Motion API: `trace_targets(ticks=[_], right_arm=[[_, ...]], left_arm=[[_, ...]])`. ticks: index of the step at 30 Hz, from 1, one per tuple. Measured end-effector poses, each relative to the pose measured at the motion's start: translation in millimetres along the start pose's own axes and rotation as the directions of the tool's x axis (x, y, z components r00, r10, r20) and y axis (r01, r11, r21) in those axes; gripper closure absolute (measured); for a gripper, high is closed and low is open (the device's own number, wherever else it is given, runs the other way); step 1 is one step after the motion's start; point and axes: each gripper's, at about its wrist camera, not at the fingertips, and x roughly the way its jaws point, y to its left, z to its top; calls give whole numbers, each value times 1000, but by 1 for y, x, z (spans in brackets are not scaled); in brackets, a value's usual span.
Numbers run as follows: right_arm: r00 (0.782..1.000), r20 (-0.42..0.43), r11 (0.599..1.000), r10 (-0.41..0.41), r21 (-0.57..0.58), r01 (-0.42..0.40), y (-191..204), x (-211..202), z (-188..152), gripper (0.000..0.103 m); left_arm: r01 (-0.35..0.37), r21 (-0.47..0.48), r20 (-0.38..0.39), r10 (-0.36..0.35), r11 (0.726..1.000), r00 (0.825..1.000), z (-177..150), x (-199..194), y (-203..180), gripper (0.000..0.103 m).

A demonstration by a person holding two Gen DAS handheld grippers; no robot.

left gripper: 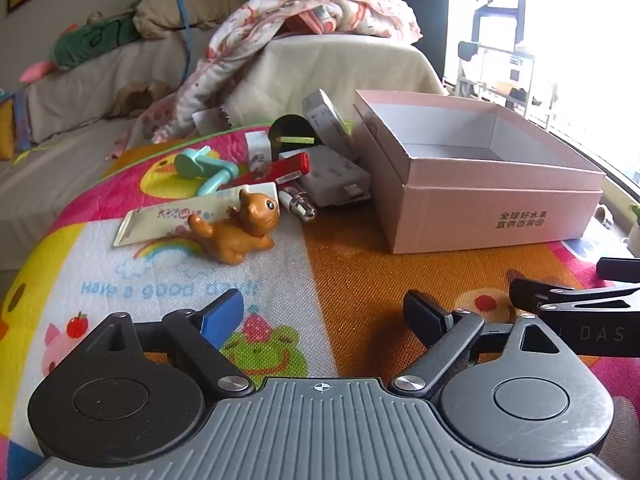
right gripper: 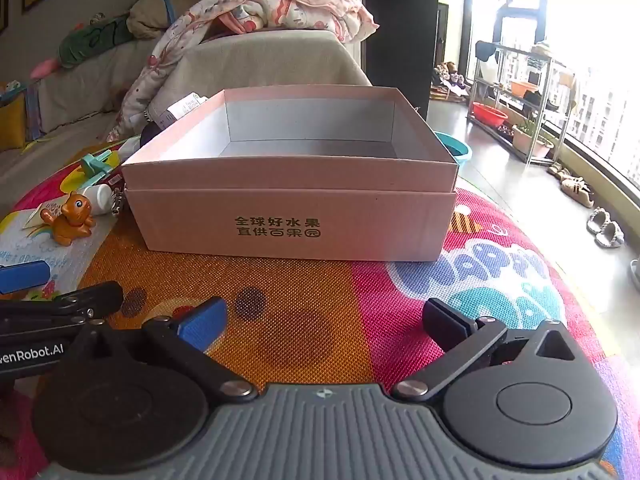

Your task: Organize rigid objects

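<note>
Two handheld grippers are hovering low over a brightly printed play mat (left gripper: 352, 248) beside a sofa (left gripper: 100, 76). The left gripper (left gripper: 324, 314) is holding its fingers spread wide with nothing between them, one pad blue (left gripper: 224, 314), the other black (left gripper: 426, 314). The right gripper (right gripper: 324, 322) is likewise gaping and carrying nothing, pointing straight at a pink cardboard box (right gripper: 296, 220) that is sitting open-topped on the mat with dark printed characters on its front wall.

To the left of the box, a heap of small rigid items is lying on the mat: an orange cat figurine (left gripper: 236, 228) is resting against a flat cream tube (left gripper: 168, 220), with a teal plastic toy (left gripper: 200, 166), a red tube (left gripper: 272, 170), a small chrome-tipped piece (left gripper: 300, 202) and several white packets (left gripper: 336, 172) crowding behind it, the nearest packets just beside the box wall. A patterned blanket (left gripper: 280, 20) is draping over the sofa arm behind the pile. Daylight is flooding in through the windows on the right, where a metal rack (right gripper: 520, 96) is standing with pots and a red basin.
</note>
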Motion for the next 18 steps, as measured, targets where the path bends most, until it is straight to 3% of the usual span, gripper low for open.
trace_targets(ticks=[18], right_arm=[[1000, 2, 1000, -1, -3, 1, 1, 1, 0, 0]], left_arm=[[15, -20, 8, -15, 1000, 1000, 0, 0, 2, 11]])
